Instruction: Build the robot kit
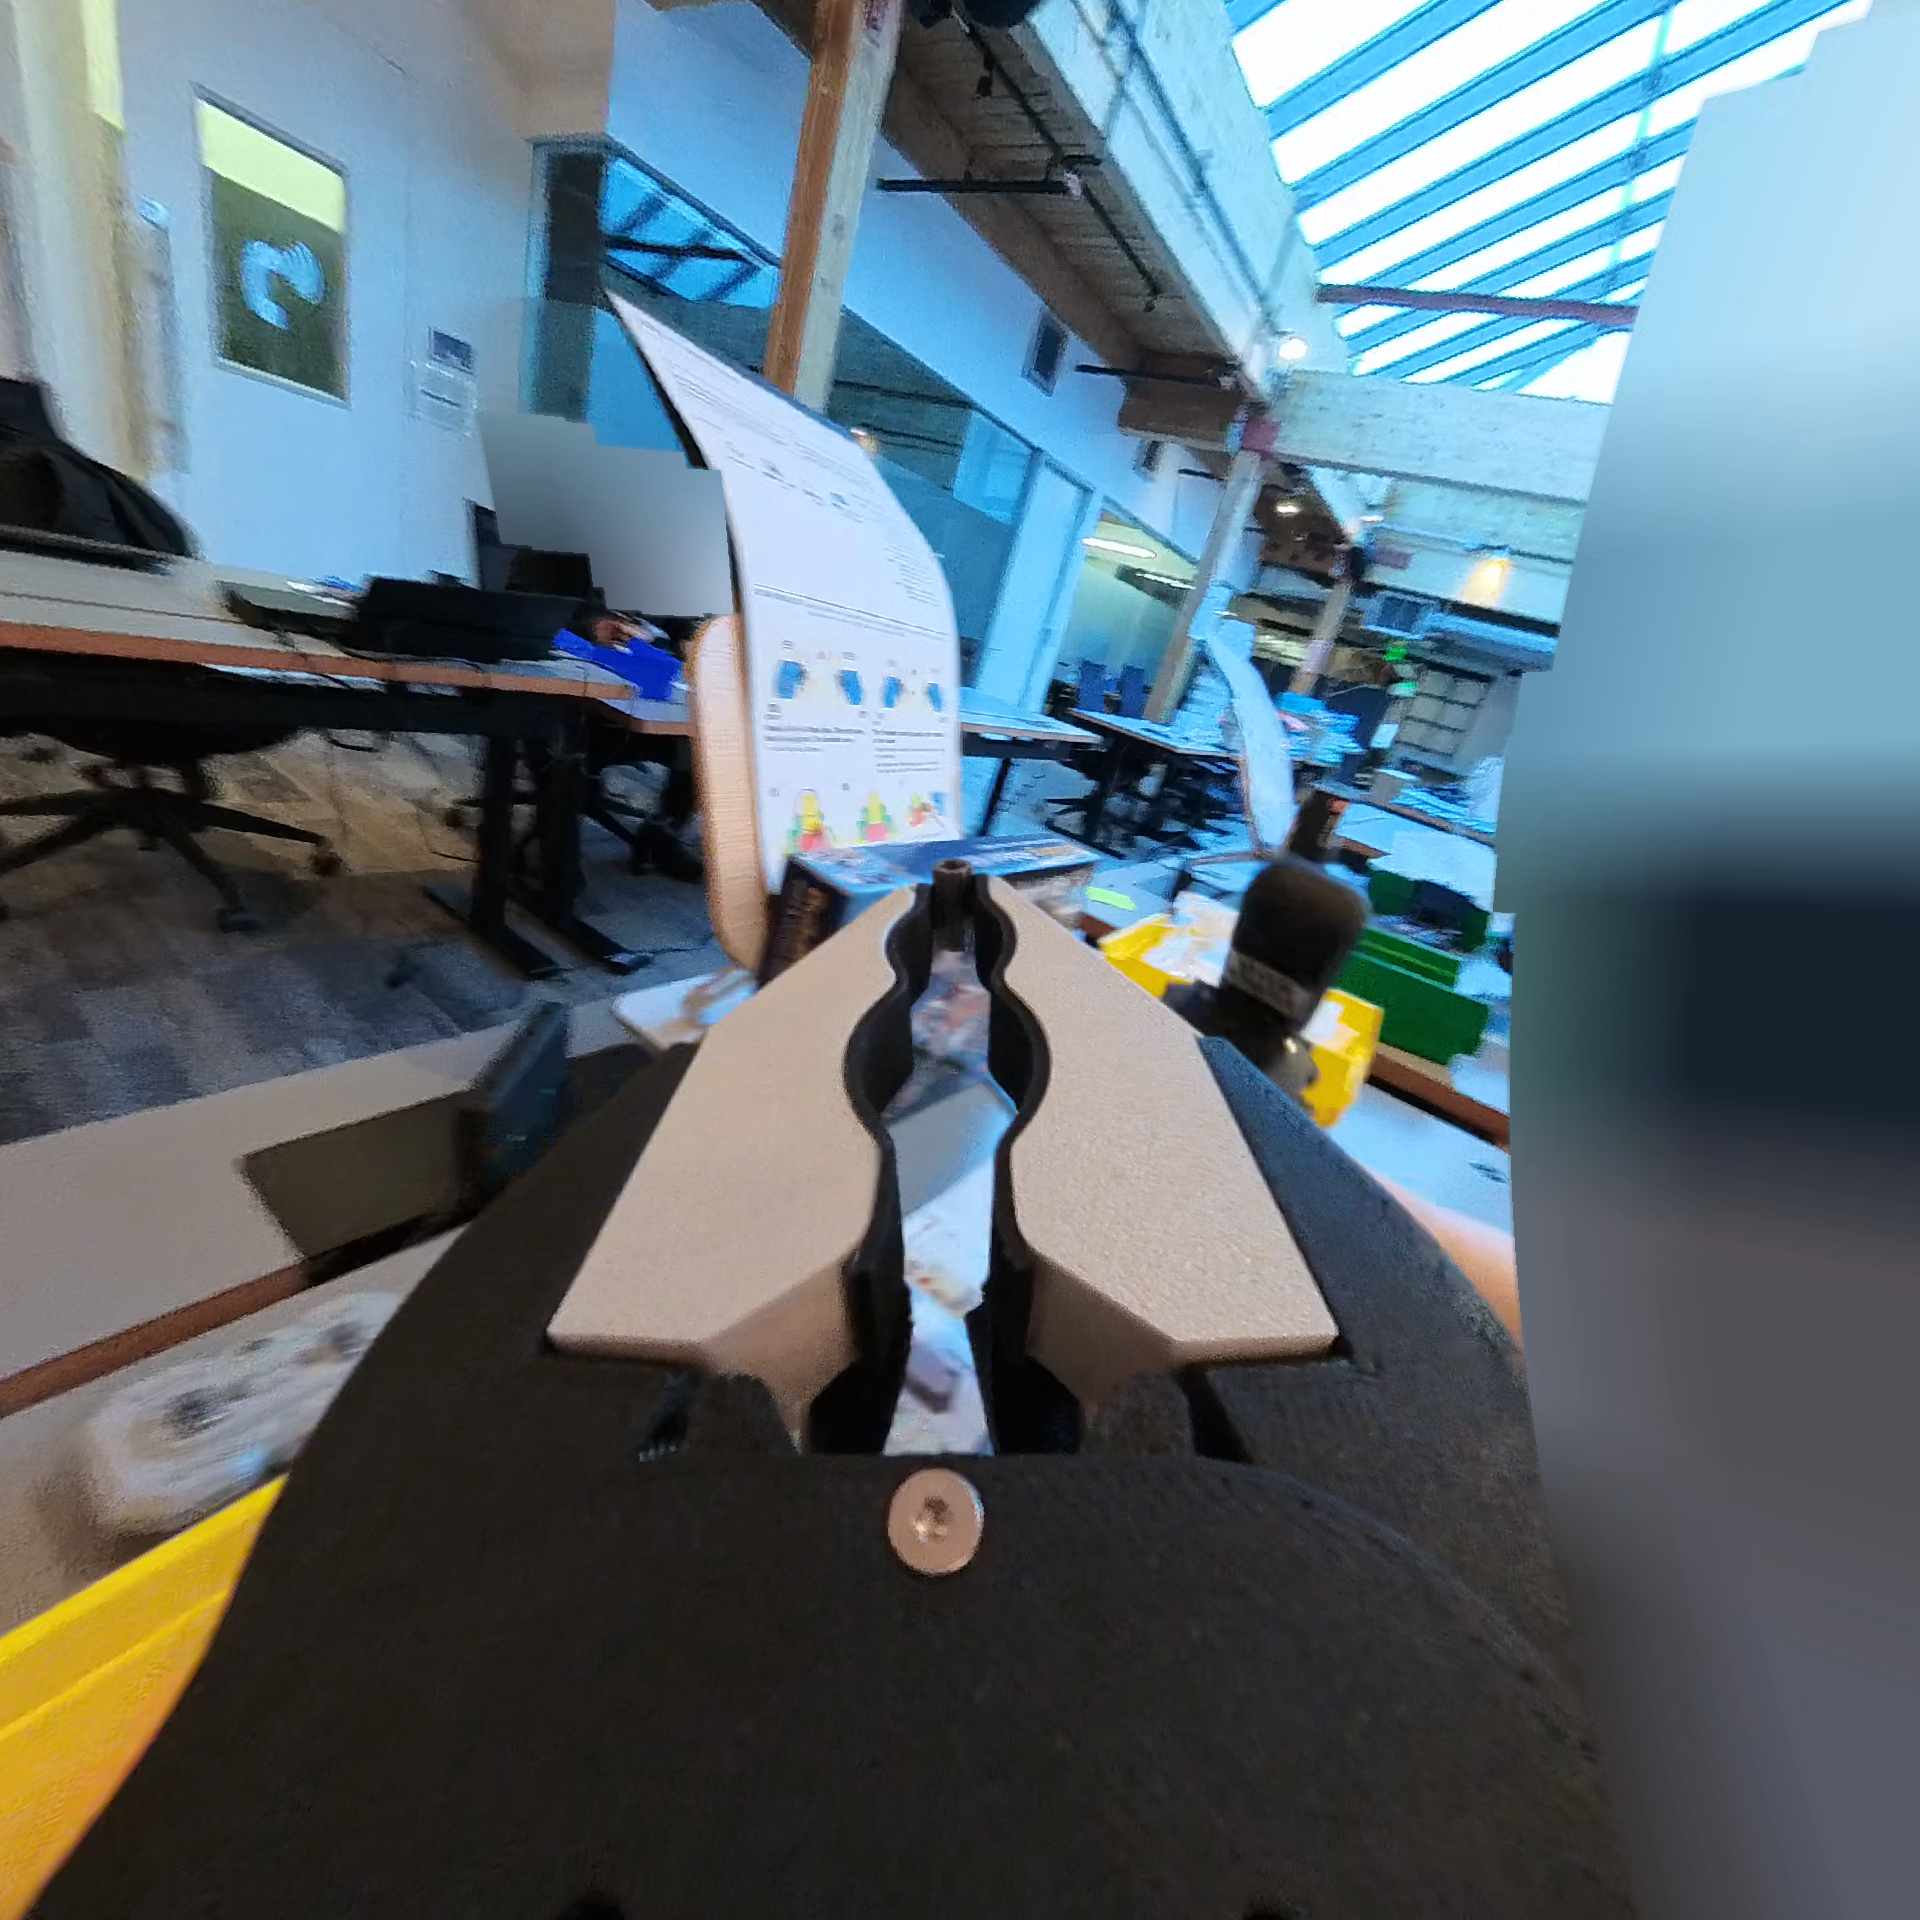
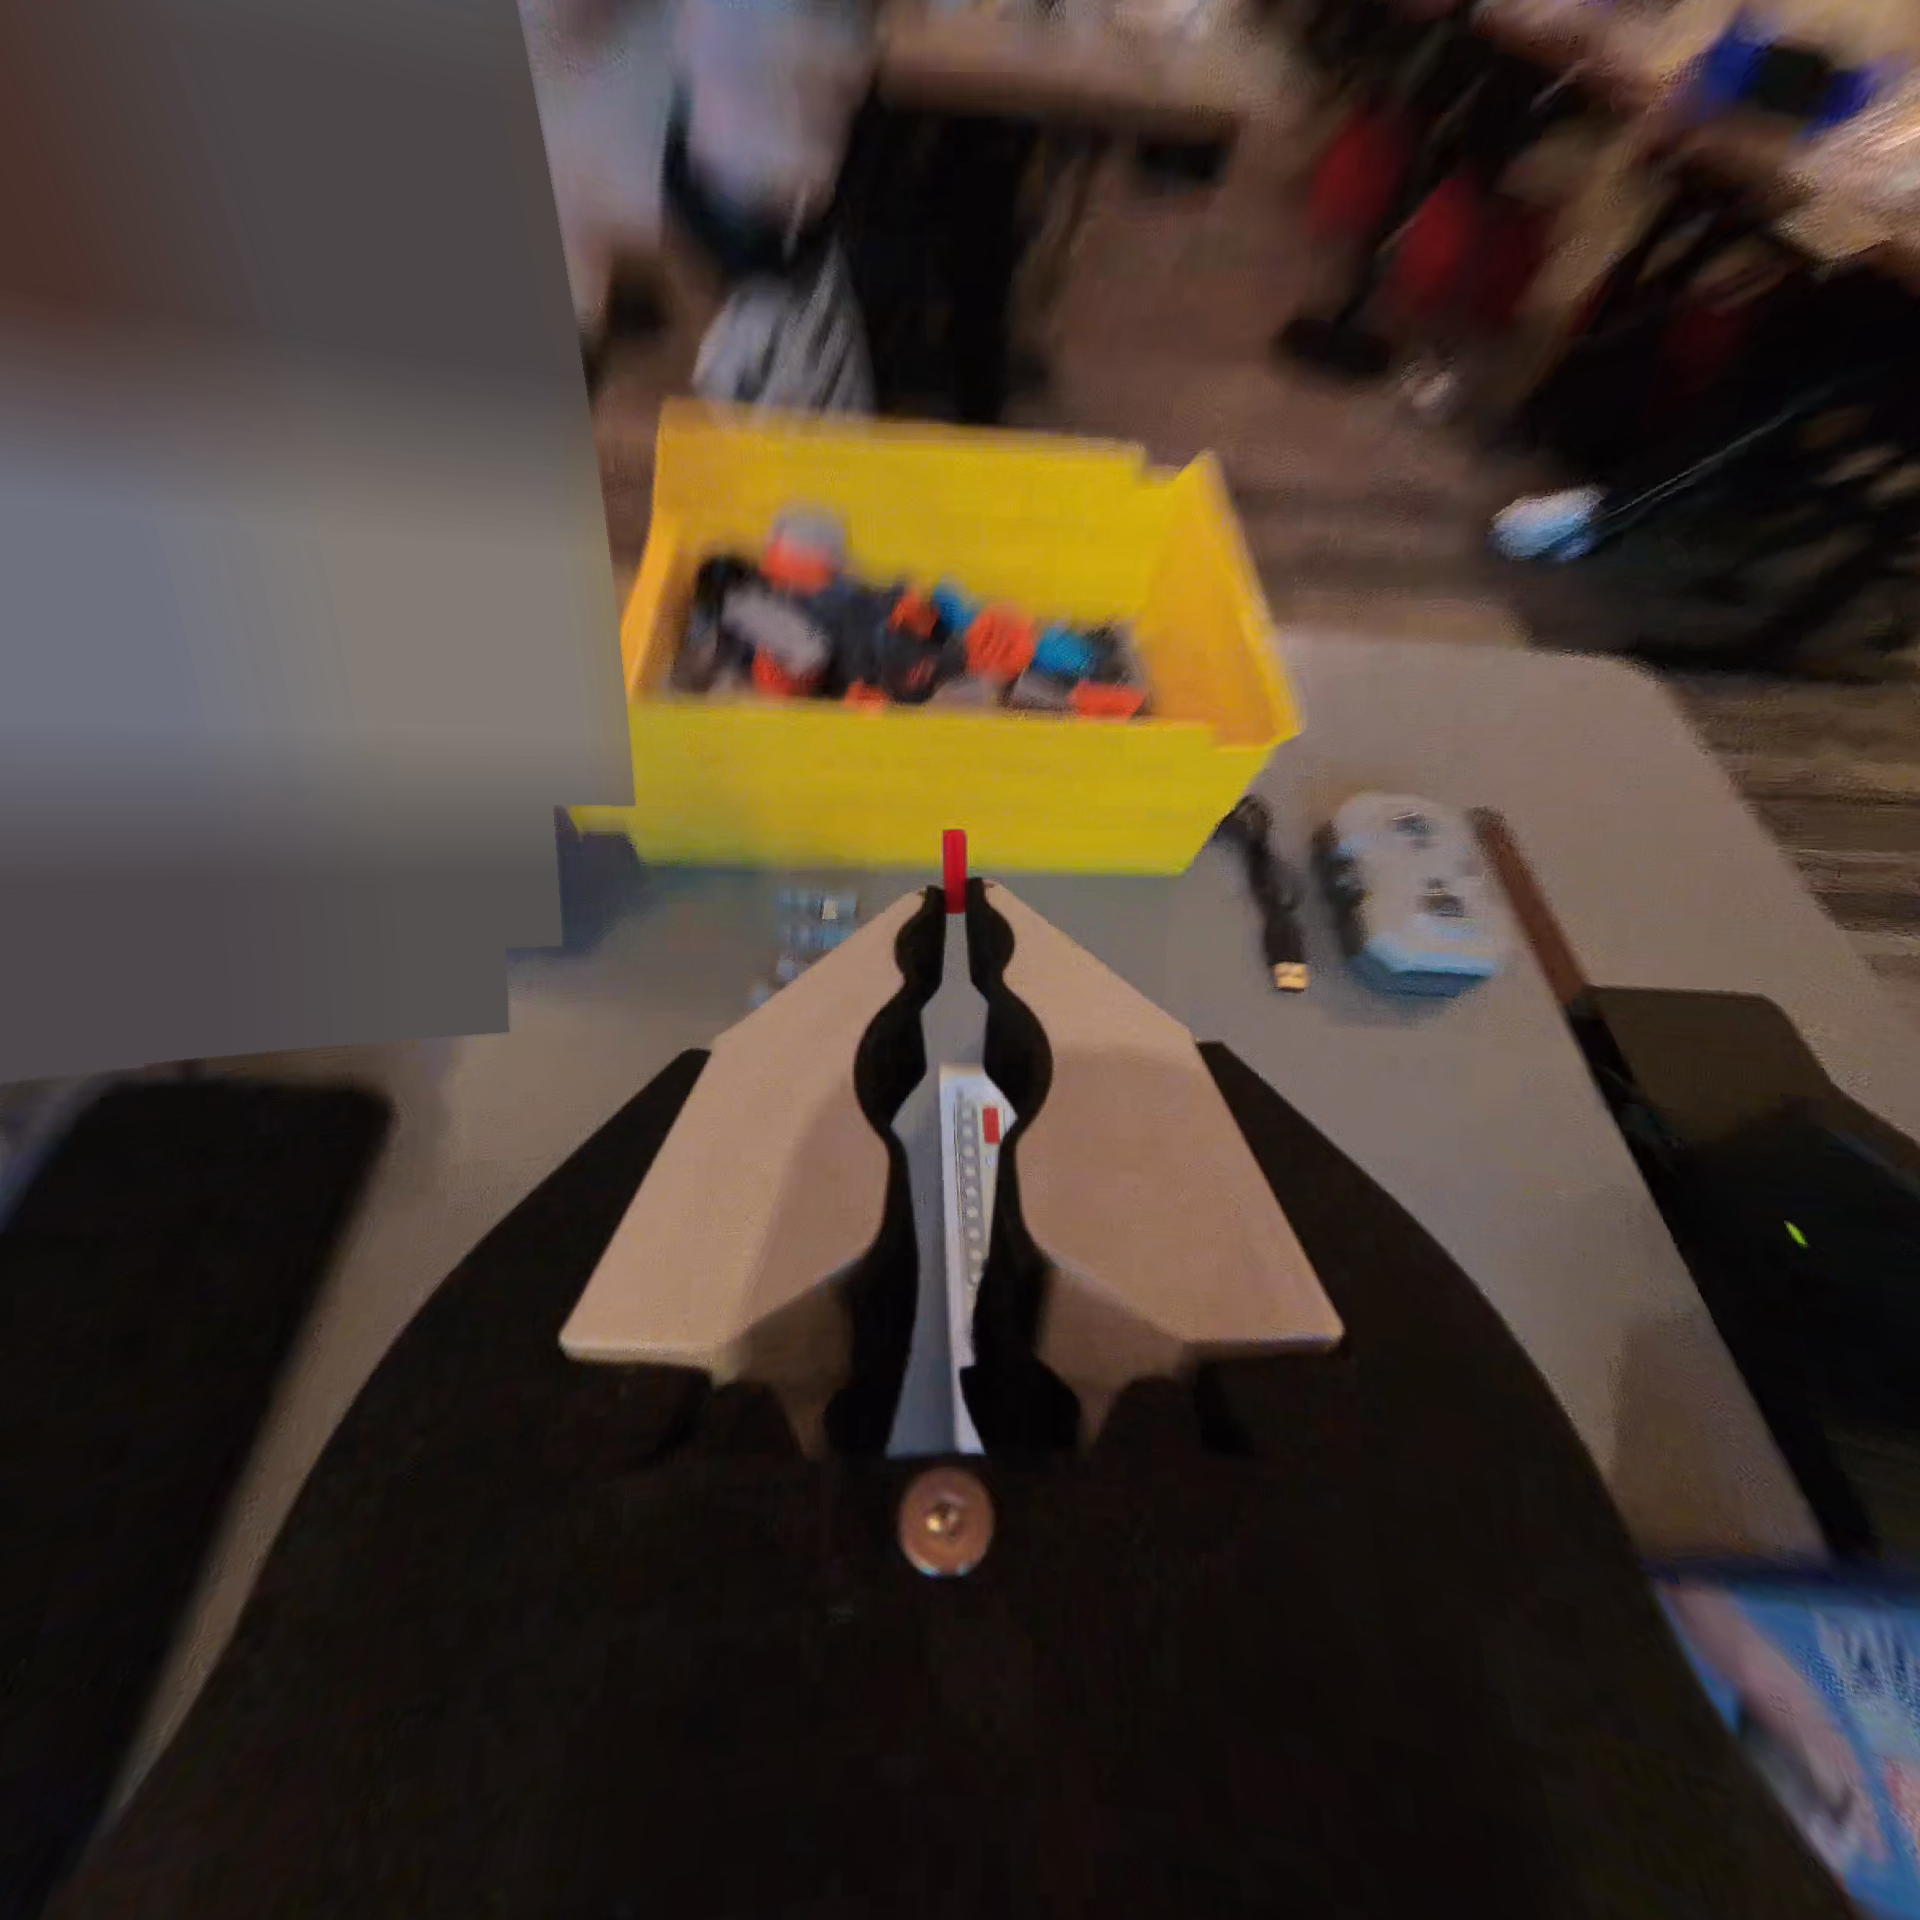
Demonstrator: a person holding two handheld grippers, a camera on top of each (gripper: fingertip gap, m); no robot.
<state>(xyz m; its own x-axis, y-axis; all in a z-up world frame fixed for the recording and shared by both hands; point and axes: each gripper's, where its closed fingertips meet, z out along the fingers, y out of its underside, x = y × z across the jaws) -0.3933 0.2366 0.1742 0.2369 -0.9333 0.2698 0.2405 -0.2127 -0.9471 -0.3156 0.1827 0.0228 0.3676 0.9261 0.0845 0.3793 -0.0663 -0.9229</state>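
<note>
My left gripper point(image 1: 951, 891) is shut on a small black peg point(image 1: 952, 881) that sticks out past its fingertips; it is raised and points across the room. My right gripper point(image 2: 953, 896) is shut on a small red peg point(image 2: 953, 869) held upright at its tips, above the grey table point(image 2: 1434, 1122). Just beyond it stands a yellow bin point(image 2: 935, 769) holding several orange, blue and grey pieces. A white strip with holes and a red piece point(image 2: 971, 1174) lies on the table under the right fingers.
A black cable point(image 2: 1270, 894), a grey device point(image 2: 1418, 899) and a black box point(image 2: 1787, 1226) lie right of the bin. A printed instruction sheet point(image 1: 842, 582) stands ahead of the left gripper, with yellow point(image 1: 1340, 1039) and green bins point(image 1: 1413, 987) and a black knob point(image 1: 1294, 935) nearby. Desks and an office chair point(image 1: 125, 727) lie at left. My right fingertips sit around 20 cm from my left ones. The grey device point(image 2: 1418, 899) lies some 30 cm from my right tips, 35 cm from my left tips.
</note>
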